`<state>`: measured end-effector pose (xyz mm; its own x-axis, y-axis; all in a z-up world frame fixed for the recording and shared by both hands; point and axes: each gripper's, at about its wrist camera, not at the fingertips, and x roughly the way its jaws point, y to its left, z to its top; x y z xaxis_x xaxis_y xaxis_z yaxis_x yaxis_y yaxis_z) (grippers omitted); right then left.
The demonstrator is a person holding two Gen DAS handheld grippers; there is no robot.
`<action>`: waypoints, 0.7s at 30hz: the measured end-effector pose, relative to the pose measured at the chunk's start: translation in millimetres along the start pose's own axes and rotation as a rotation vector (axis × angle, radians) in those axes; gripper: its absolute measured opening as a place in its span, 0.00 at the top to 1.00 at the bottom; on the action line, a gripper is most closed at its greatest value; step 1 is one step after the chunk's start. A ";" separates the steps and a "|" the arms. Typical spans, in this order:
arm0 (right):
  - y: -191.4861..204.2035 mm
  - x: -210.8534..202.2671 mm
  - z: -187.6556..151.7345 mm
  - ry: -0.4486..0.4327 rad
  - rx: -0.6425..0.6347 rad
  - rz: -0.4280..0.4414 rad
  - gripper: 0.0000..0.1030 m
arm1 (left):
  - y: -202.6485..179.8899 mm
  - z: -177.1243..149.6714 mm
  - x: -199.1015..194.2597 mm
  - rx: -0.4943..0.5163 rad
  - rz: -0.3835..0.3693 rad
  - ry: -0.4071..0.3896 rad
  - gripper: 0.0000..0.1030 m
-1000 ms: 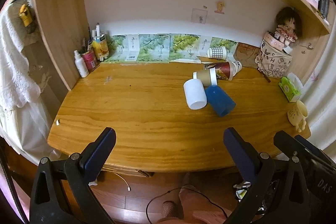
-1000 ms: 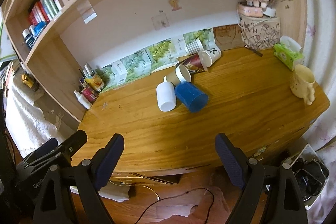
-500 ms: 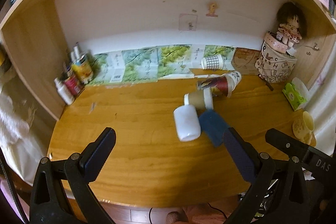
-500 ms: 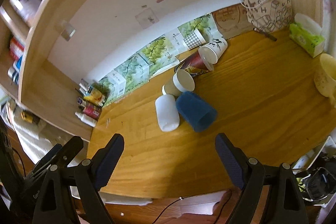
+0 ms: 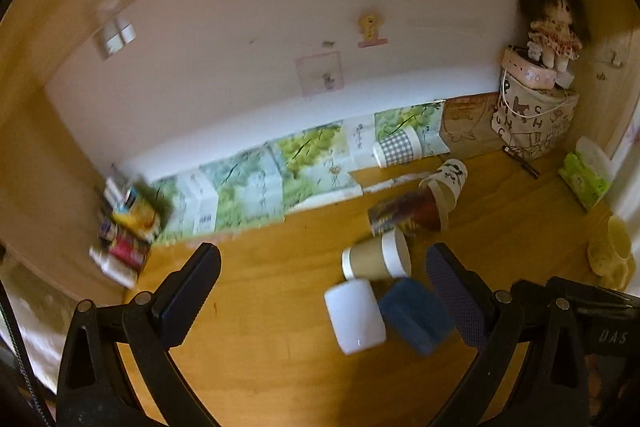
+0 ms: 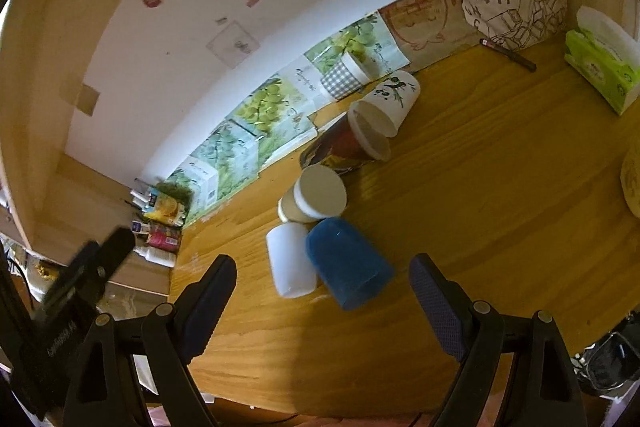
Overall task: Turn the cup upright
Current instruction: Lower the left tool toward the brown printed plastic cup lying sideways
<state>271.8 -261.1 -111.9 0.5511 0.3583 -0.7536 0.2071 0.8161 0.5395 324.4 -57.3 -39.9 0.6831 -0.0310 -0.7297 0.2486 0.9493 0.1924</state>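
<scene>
Several cups lie on their sides in a cluster on the wooden desk (image 6: 500,187). Nearest are a white cup (image 6: 289,263) (image 5: 354,315) and a blue cup (image 6: 348,263) (image 5: 416,319), side by side. Behind them lie a tan cup (image 6: 314,195) (image 5: 376,259), a red patterned cup (image 6: 344,147) (image 5: 408,213), a white bird-print cup (image 6: 386,103) (image 5: 446,181) and a checked cup (image 6: 346,75) (image 5: 396,147). My right gripper (image 6: 320,301) is open, its fingers just short of the white and blue cups. My left gripper (image 5: 324,293) is open, the white cup between its fingers.
Bottles and jars (image 5: 124,227) stand at the desk's back left. A printed bag with a doll (image 5: 532,115), a green tissue pack (image 6: 600,67) and a cream mug (image 5: 610,247) stand at the right. Wooden side walls and a shelf enclose the desk.
Both grippers have moved forward over the desk toward the cup cluster; the cups look larger and nearer. Both stay open. No cup has moved.
</scene>
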 end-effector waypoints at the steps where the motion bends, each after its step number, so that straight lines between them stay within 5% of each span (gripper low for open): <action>1: -2.9 4.2 4.6 0.009 0.004 0.003 0.14 | -2.4 6.0 5.4 0.019 -0.004 -0.001 0.01; 12: -25.2 42.2 38.9 0.066 0.018 -0.017 0.14 | -43.5 45.8 66.6 0.280 -0.028 0.029 0.01; 21: -32.5 56.8 60.9 -0.013 -0.093 -0.042 0.14 | -71.6 66.0 120.8 0.426 -0.147 0.130 0.01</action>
<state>345.6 -294.9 -149.4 0.5541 0.3177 -0.7695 0.1547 0.8689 0.4701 434.5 -149.7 -98.5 0.5345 -0.0902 -0.8403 0.6149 0.7236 0.3135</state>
